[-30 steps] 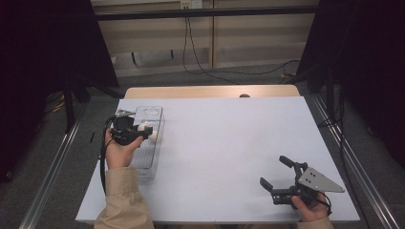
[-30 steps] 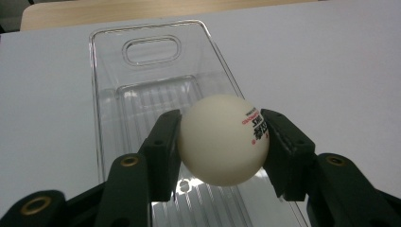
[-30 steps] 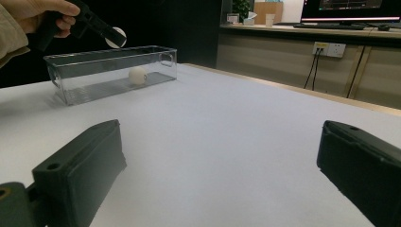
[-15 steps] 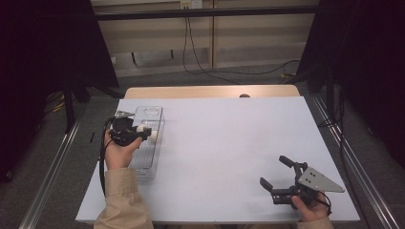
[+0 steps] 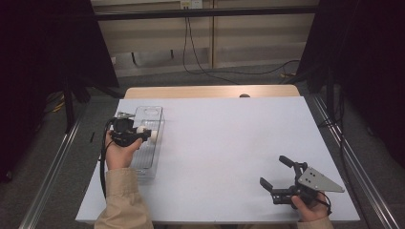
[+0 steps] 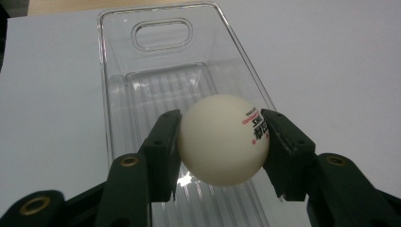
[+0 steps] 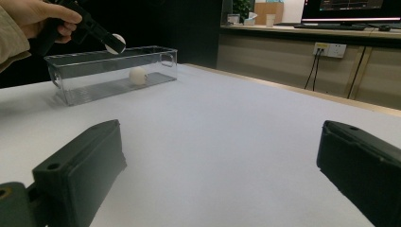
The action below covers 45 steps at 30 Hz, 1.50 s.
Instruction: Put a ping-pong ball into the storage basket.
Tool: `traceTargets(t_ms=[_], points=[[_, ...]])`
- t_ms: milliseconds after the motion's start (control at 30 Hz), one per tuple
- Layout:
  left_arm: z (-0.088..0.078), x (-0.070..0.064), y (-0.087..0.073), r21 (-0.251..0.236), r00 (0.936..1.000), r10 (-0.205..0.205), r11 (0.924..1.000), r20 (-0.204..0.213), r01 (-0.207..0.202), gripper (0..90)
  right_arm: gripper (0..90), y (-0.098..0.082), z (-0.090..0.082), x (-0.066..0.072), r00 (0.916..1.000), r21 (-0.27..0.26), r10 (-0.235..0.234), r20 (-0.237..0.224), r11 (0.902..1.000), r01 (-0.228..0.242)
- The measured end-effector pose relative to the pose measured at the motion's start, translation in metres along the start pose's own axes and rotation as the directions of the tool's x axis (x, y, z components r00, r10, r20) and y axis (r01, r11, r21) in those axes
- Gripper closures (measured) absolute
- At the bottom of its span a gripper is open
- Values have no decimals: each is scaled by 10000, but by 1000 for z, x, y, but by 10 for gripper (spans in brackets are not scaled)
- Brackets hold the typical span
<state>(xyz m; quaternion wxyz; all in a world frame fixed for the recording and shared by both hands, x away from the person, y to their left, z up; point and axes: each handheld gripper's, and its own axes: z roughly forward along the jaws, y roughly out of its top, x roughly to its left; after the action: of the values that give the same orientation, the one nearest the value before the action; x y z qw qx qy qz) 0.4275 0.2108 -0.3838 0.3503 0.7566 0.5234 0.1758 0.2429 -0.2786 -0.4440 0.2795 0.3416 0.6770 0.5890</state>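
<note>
Jaws of left gripper (image 6: 222, 142) clamp white ball (image 6: 223, 139) over clear bin (image 6: 161, 61); right gripper (image 5: 279, 177) jaws wide apart, holding nothing.

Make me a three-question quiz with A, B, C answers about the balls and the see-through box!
1. Where is the ball in the left gripper?
A. Above the clear box
B. On the floor
C. Beside the right gripper

2. How many white balls can you find?
A. One
B. Two
C. Five

3. How is the right gripper?
A. Shut on a ball
B. Shut on the box
C. Open, holding nothing

Answers:
1 A, the left gripper view shows the box below the ball.
2 B, the right gripper view shows one held and another ball inside the box.
3 C, its jaws stand wide apart over the bare table.
</note>
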Motion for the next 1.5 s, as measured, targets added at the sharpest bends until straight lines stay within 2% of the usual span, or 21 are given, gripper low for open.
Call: traceTargets(t_ms=[867, 933, 1500], points=[[5, -1, -3, 408, 9999, -29, 9992, -143, 35, 507, 8, 0, 1, 0, 10000, -16, 3, -16, 10000, -3], [6, 0, -3, 427, 9999, 58, 9991, -162, -51, 507, 8, 0, 1, 1, 10000, -12, -19, -32, 10000, 19], [5, -1, -3, 409, 9997, 14, 9992, -231, -4, 494, 8, 1, 0, 1, 10000, -36, -10, -54, 10000, 9]])
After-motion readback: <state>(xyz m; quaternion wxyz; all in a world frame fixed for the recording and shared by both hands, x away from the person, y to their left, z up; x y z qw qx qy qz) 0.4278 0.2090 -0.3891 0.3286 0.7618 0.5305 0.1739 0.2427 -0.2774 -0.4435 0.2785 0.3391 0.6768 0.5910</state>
